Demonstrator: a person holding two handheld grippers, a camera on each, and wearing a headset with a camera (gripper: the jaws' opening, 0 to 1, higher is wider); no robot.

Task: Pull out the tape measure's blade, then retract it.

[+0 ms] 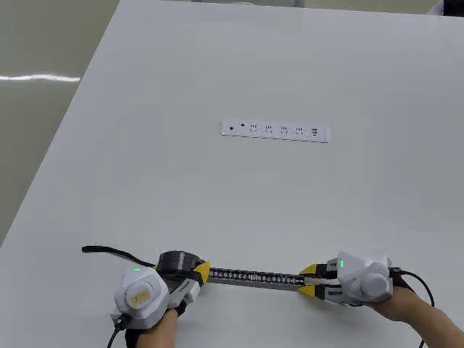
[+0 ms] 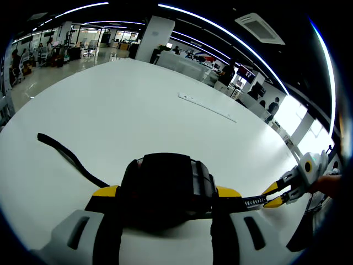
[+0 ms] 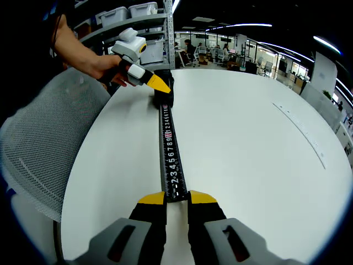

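Note:
A black tape measure case (image 1: 180,263) lies near the table's front edge, and my left gripper (image 1: 197,273) is shut on it; the case (image 2: 165,187) sits between its yellow-tipped jaws. The black blade (image 1: 254,278) with white numerals runs right from the case to my right gripper (image 1: 309,280), which is shut on the blade's end. In the right gripper view the blade (image 3: 170,157) stretches away from the right gripper (image 3: 177,197) to the case (image 3: 164,95) and the left gripper (image 3: 157,84). A black wrist strap (image 1: 109,251) trails left from the case.
A white power strip (image 1: 275,130) lies flat in the middle of the white table (image 1: 217,72). The table's left edge (image 1: 65,138) borders grey floor. A cable (image 1: 419,281) runs behind the right gripper. A mesh chair back (image 3: 49,143) stands beside the table.

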